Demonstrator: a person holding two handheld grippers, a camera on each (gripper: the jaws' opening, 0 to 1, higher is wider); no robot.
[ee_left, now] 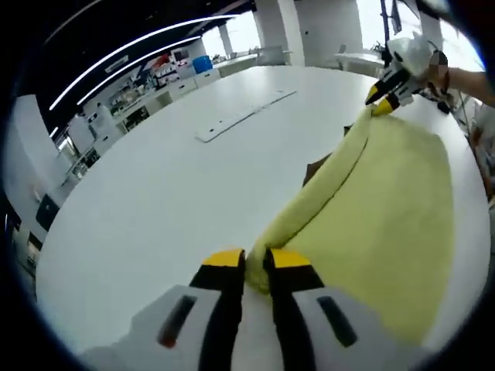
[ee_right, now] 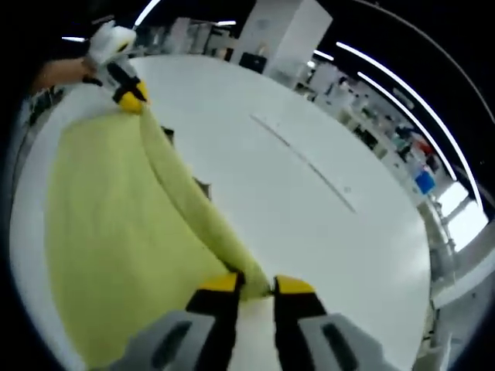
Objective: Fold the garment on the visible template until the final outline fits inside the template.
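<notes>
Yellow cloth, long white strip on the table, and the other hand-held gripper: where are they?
Yellow cloth garment (ee_left: pixel 387 201), left gripper view, flat middle.
Long white flat strip (ee_left: pixel 244 116), left gripper view, its middle.
Right hand-held gripper (ee_left: pixel 380 106), left gripper view, yellow tips pinching the cloth's far corner.

your pale yellow garment (ee_left: pixel 387 209) is stretched in a long band over the white table (ee_left: pixel 155 193), one rolled edge lifted between the two ends and the rest spread flat. in the left gripper view it runs from 6 o'clock up to 2 o'clock. a dark template (ee_left: pixel 315 166) peeks out under its fold near the centre.
</notes>
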